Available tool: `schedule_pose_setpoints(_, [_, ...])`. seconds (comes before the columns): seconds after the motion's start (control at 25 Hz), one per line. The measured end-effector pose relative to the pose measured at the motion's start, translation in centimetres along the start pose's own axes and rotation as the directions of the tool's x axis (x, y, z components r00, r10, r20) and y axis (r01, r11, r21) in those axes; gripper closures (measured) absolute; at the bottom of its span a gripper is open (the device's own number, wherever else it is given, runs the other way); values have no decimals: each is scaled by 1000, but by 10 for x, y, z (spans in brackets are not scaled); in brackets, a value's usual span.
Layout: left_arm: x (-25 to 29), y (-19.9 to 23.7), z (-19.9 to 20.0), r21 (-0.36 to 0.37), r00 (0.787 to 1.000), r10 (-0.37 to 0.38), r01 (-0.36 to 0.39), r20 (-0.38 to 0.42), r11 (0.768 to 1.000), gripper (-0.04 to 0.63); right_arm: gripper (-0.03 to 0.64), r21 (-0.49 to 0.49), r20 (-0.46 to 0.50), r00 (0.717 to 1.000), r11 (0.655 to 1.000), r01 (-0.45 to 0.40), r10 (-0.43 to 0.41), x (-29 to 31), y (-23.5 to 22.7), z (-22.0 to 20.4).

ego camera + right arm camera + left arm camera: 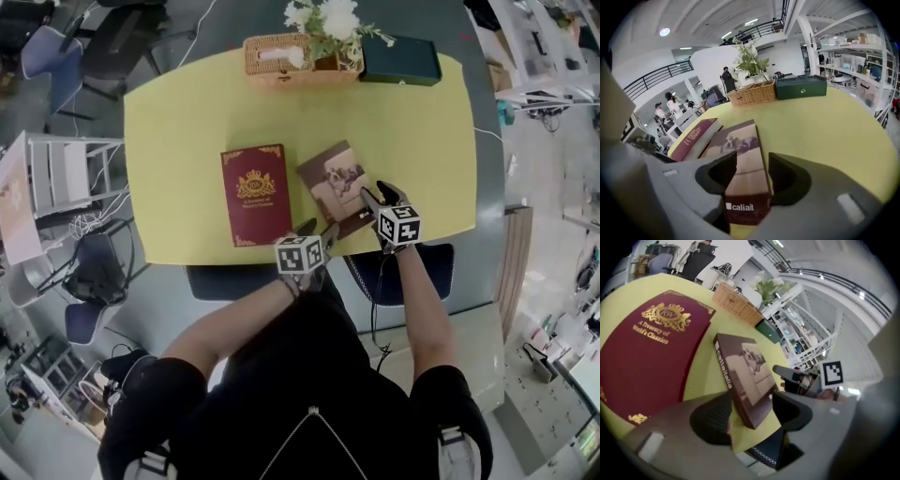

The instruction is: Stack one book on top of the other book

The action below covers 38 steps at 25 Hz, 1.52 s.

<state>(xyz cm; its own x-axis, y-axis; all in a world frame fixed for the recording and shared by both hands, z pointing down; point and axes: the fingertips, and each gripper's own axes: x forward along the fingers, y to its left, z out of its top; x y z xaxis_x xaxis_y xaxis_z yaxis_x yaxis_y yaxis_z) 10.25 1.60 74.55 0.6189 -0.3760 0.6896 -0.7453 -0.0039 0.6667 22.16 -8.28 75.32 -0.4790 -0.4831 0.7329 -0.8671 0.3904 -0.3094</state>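
The head view looks steeply down from above the person onto the rounded yellow table. Both gripper views sit low near its near edge, facing the far side, and share the brown photo-cover book close up.

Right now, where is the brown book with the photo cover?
In the head view the brown book lies on the yellow table just right of the red book, with the left claw and right claw at its near corners.

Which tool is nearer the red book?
Left. The left tool sits at the brown book's near corner, beside the red book; the right tool is at the brown book's opposite edge.
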Motion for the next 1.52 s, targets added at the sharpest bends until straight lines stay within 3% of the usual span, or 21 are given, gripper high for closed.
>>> schedule_pose_setpoints(0.28, [35, 28, -1, -65, 995, 102, -102, -8, 993, 307, 401, 5, -68, 992, 995, -103, 103, 16, -4, -20])
schedule_pose_setpoints(0.52, [46, 31, -2, -63, 991, 133, -132, 0, 989, 336, 424, 47, -83, 981, 984, -172, 175, 24, 0, -29])
schedule_pose_setpoints(0.56, [46, 30, -2, -61, 992, 127, -127, 1, 990, 377, 433, 49, -81, 981, 983, -175, 178, 23, 0, -29])
schedule_pose_setpoints(0.68, [50, 28, -4, -54, 994, 109, -110, -11, 993, 371, 439, 57, -74, 982, 984, -167, 171, 21, 1, -31])
schedule_pose_setpoints(0.92, [43, 20, 3, -9, 996, 92, -92, -8, 996, 373, 442, 90, -42, 990, 987, -132, 136, 9, 2, -29])
schedule_pose_setpoints(1.16, [17, 5, 19, 94, 997, 66, -68, 31, 993, 373, 446, 166, 32, 993, 979, -117, 113, -15, 16, -15])
schedule_pose_setpoints(1.52, [-53, -3, 54, 269, 995, 35, -60, 96, 961, 370, 451, 219, 138, 988, 970, -105, 76, -46, 73, 24])
